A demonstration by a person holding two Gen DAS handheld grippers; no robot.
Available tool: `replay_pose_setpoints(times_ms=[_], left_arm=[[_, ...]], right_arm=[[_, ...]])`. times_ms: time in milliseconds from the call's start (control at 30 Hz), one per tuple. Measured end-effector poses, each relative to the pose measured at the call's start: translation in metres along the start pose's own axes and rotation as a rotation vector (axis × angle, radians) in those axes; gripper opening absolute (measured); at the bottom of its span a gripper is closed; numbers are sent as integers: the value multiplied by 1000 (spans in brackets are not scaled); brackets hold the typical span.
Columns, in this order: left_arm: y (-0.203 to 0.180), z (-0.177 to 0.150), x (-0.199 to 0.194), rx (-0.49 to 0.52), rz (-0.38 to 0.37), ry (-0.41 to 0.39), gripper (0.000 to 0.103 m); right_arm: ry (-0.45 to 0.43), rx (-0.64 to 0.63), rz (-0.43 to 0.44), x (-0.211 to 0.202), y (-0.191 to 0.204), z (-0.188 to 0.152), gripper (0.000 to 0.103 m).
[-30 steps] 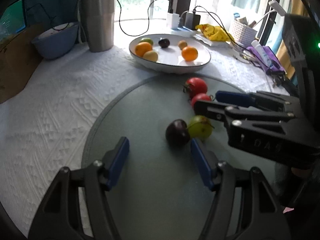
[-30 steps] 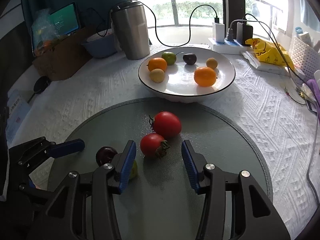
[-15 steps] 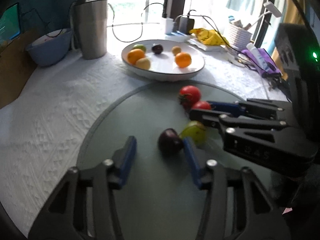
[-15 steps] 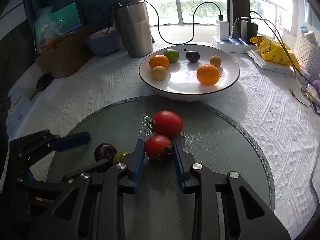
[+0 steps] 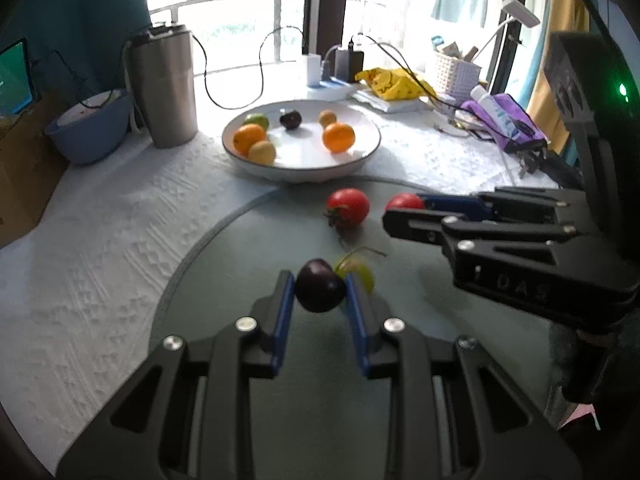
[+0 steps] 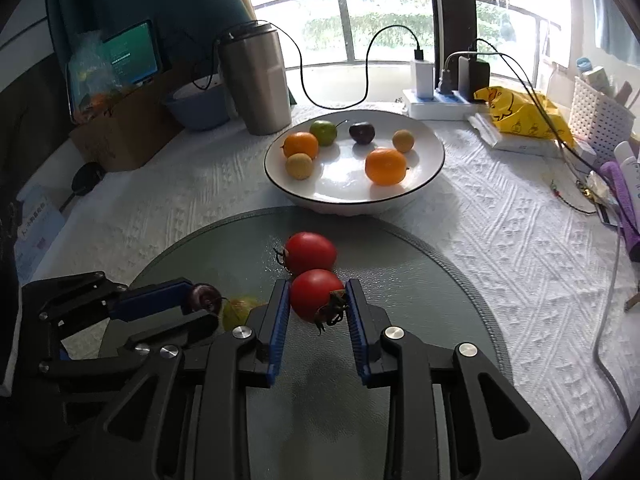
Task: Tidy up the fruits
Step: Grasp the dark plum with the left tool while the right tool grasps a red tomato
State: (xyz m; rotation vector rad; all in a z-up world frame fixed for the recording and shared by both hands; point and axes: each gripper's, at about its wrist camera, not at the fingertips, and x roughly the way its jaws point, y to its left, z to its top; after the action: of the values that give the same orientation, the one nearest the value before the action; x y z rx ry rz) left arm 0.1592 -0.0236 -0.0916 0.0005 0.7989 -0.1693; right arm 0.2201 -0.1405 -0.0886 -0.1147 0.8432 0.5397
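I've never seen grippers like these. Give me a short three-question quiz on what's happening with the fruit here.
1. True or false: the left gripper is shut on a plum.
2. What does the right gripper hold? A) an orange B) a tomato C) nothing
3. How many fruits lie in the bowl?

Key: 1. True; its jaws have just closed on it. 2. B. 3. Six.

Red tomatoes (image 6: pixel 316 295), dark purple plum (image 5: pixel 319 291), white plate (image 6: pixel 424 178)
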Motion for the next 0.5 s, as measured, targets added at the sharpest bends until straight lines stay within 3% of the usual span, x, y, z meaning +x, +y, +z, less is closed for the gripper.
replay_pose_setpoints(times_ms=[500], left_arm=[[-9, 15, -48, 10, 25, -104, 27]], right_arm=[[-90, -14, -28, -45, 1, 7, 30]])
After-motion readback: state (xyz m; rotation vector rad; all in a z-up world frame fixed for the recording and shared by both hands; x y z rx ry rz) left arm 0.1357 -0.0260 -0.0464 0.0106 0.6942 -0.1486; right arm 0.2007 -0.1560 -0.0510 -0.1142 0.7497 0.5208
